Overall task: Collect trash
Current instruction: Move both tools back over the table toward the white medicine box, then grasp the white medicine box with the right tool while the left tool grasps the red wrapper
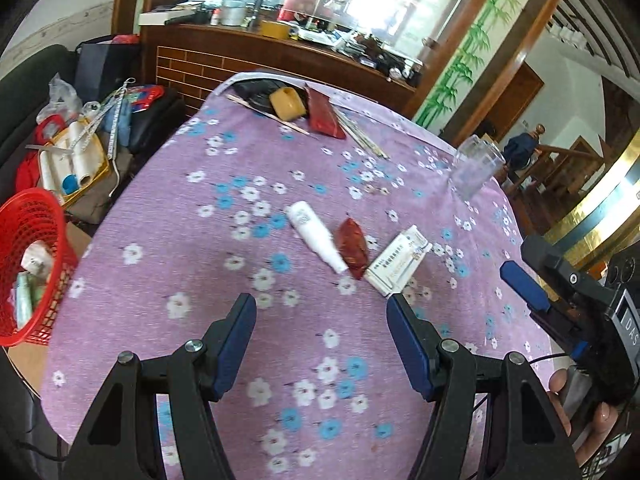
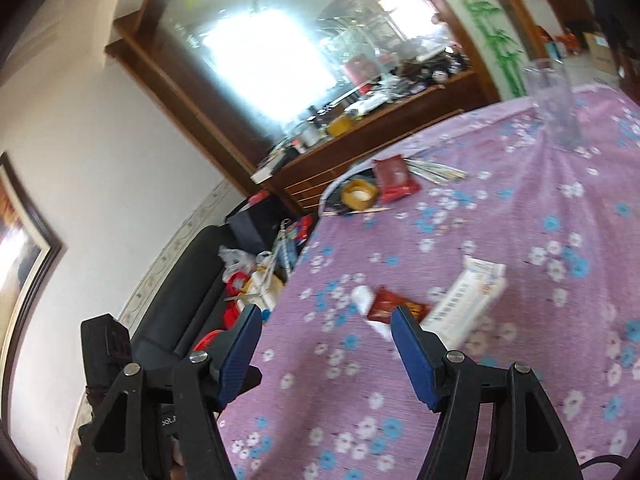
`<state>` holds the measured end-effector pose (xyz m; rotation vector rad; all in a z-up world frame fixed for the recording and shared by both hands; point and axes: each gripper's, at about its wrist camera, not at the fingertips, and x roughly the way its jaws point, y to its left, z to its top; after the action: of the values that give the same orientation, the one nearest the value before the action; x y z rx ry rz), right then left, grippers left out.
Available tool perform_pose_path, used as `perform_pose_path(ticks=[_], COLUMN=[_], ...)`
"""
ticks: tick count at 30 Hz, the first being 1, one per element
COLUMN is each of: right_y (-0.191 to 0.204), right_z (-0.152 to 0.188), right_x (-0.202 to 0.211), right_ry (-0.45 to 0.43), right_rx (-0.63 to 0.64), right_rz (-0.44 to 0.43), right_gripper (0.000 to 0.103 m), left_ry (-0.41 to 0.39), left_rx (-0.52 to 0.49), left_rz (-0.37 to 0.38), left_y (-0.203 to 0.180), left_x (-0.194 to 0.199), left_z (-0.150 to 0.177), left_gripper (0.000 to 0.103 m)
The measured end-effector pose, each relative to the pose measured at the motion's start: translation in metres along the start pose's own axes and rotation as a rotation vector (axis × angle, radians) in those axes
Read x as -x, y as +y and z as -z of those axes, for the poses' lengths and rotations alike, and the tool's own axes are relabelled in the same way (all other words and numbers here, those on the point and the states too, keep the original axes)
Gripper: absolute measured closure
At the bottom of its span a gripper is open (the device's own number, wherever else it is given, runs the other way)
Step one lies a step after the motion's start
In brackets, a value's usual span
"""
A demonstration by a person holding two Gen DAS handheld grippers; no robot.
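trash (image 1: 352,248) litters purple floral tablecloth (image 1: 248,240) beside red basket (image 1: 28,264).

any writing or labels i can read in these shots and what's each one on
"DAS": white letters running up the side of the right gripper body, at the right edge of the left wrist view.
White carton: dark print along its face, too small to read.
White bottle: grey label marks, illegible.
Small red packet: print blurred.
Nothing else reads.

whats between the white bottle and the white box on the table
A red snack packet lies between the white bottle and the white box, touching both; clearest in the left wrist view.
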<state>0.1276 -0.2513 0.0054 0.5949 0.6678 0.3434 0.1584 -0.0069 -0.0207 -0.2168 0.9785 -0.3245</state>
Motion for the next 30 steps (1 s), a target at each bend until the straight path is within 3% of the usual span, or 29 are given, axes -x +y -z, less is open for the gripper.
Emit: perform_pose_path(ticks=[11,23,30], right_y=[-0.043,-0.086,-0.139], right_z=[-0.016,-0.060,-0.052], right_x=[0.006,-0.045,-0.068], right_ry=[0.002,0.036,0.067], right_rx=[-0.054,-0.026,-0.164], right_rz=[0.051,0.117,0.141], right_gripper=[0.032,0.032,0.032], left_ry=[0.035,0.044,0.048], left_rx=[-0.004,-0.048,-0.124], left_rz=[0.000,0.002,-0.025], left_y=[-0.022,-0.041,-0.056], left_x=[-0.023,-0.043,-0.076], left_z=[-0.005,-0.014,-0.031], left_gripper=[0.035,0.035,0.035])
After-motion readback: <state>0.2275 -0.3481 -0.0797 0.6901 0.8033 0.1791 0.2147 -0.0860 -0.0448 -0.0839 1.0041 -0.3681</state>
